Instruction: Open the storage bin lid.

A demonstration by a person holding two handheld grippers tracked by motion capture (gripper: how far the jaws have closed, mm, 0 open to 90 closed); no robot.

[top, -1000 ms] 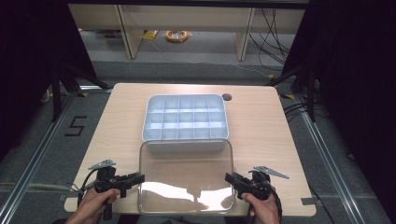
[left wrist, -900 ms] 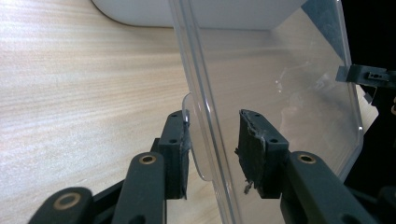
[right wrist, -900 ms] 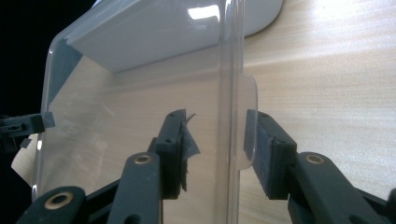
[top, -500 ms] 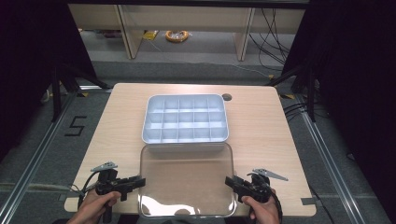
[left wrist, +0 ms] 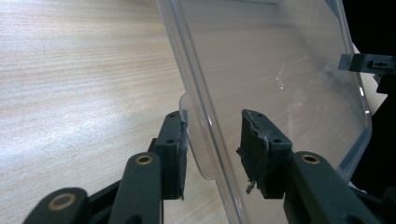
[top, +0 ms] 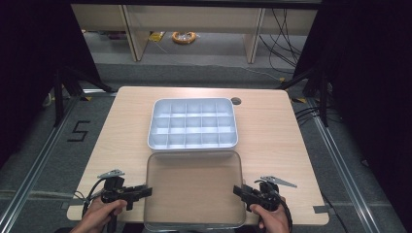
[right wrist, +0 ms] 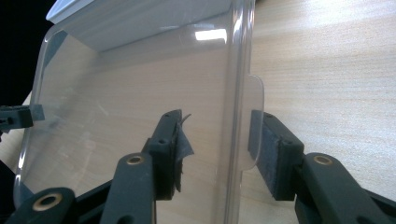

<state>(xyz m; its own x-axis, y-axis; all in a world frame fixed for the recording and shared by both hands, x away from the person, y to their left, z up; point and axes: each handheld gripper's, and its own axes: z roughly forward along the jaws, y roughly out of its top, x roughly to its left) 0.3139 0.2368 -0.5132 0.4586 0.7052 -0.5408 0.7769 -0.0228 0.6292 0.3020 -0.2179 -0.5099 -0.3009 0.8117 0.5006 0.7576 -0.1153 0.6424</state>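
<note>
Pale wood makes up the table (top: 272,145), which carries everything. At the middle of its far half sits a white compartment tray (top: 193,124), divided into a grid of small cells. Just in front of it, its far edge close against the tray's near wall, a clear plastic lid (top: 194,187) lies flat and runs down to the table's near edge. The left gripper (top: 141,191) sits at the lid's left edge near the near-left corner of the table, and the right gripper (top: 241,192) at the lid's right edge. In the left gripper view the lid's rim and small tab (left wrist: 196,154) stand between the jaws, which have just been opening, with a clear gap to the right pad. In the right gripper view the jaws have likewise just been opening, and the tab (right wrist: 252,126) rests against the right pad while the left pad stands off
</note>
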